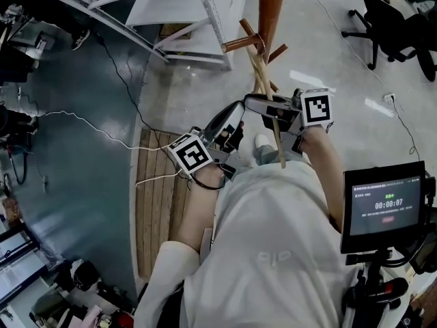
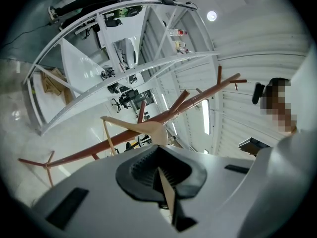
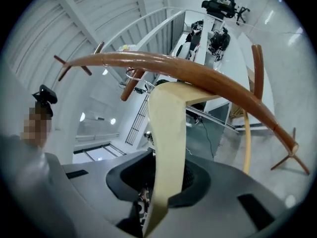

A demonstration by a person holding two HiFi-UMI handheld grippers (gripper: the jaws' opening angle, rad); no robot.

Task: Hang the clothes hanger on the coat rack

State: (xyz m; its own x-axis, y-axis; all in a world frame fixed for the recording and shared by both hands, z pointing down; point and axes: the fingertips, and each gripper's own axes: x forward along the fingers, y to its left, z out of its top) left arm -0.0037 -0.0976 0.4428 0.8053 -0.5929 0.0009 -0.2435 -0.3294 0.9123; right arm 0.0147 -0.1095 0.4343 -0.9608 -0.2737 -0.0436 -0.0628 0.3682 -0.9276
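Both claws are clamped on the pale wooden clothes hanger (image 1: 263, 80): the left claw (image 2: 161, 175) grips a thin edge of it, and the right claw (image 3: 166, 182) grips its broad flat arm (image 3: 166, 133). The hanger rises from the claws to the pegs of the reddish-brown wooden coat rack (image 1: 271, 5); whether it touches them I cannot tell. A white metal shelving frame (image 1: 205, 19) stands close on the rack's left. Bare grey floor (image 1: 321, 39) lies open on its right.

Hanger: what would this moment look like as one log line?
left gripper: shut on hanger | right gripper: shut on hanger | hanger: held up beside rack | hung: cannot tell
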